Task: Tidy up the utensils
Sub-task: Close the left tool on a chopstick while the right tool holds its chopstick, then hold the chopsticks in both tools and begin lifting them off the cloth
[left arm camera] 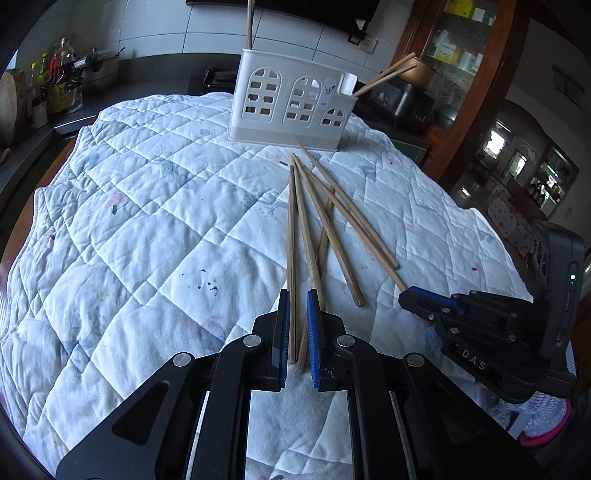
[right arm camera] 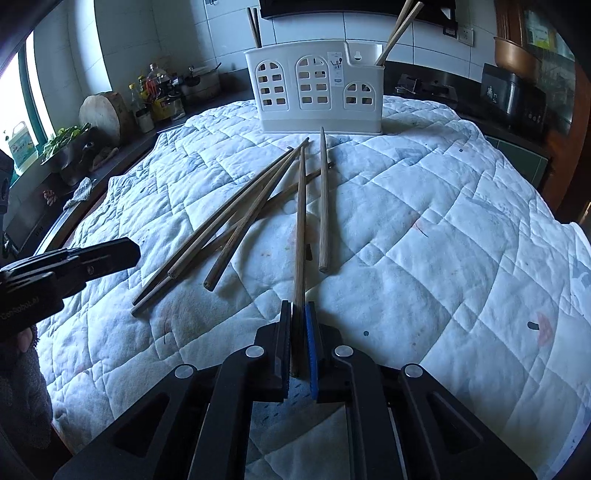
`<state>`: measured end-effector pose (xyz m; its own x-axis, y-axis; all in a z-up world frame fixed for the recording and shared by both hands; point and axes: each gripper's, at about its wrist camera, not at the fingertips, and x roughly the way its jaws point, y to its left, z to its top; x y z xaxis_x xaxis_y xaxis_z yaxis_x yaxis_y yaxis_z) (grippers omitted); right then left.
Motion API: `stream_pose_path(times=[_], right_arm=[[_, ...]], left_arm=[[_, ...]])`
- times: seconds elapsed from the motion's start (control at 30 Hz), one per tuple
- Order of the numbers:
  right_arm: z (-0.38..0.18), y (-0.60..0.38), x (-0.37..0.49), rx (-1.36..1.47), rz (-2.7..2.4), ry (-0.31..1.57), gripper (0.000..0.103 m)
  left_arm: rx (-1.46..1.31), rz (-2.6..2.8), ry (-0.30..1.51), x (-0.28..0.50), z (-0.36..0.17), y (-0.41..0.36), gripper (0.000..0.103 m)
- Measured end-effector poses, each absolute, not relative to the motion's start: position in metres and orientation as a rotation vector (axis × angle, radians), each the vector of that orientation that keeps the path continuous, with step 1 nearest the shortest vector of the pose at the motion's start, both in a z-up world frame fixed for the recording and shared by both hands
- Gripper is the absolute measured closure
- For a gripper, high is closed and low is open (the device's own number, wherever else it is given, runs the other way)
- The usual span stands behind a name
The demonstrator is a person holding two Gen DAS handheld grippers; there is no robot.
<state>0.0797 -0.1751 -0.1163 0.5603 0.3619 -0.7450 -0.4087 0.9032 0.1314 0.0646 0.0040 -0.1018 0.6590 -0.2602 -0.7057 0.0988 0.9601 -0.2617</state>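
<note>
The left gripper (left arm camera: 297,295) sits low over the quilt (left arm camera: 147,229) at the near edge. Its jaws are a little apart, with two chopsticks (left arm camera: 293,258) running between the pads; there is a gap on both sides, so the pads are not pressing on them. From the right wrist view the same gripper (right arm camera: 125,251) shows at the left, just beside the near ends of the loose sticks.

The right gripper (right arm camera: 297,306) is clenched on one chopstick (right arm camera: 301,221), the pads tight against its near end. The stick reaches away toward the far side, its tip close to the holder. In the left wrist view this gripper (left arm camera: 406,295) shows at the right, its tip at the near end of a stick.

More chopsticks (right arm camera: 236,229) lie fanned on the quilt left of the held one, crossing each other, their far tips bunched together. One stick (right arm camera: 324,199) lies alone just to the right, apart from the held one.

At the far edge of the quilt stands a white holder (right arm camera: 317,92) with arched cut-out windows. Sticks stand in its left end (right arm camera: 254,22) and lean out of its right end (right arm camera: 399,29).

A counter with bottles (right arm camera: 155,92) runs along the far left.
</note>
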Motion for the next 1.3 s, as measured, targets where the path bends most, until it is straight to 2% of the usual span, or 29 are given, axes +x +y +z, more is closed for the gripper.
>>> stream_pose_path(times=[0.6,1.07,1.3], right_arm=[[-0.116,-0.176,0.08,-0.044,0.461,0.868,0.096],[-0.115,-0.177,0.08,-0.044,0.46,0.861,0.096],[-0.099,-0.183,0.075,-0.041,0.455,0.813,0.096]], left_arm=[[-0.18,-0.191,0.906,0.092,-0.126,-0.004,0.093],[-0.177,-0.184,0.909,0.103,-0.125,-0.007,0.097],[-0.169,-0.181,0.85,0.095,-0.107,-0.004,0.097]])
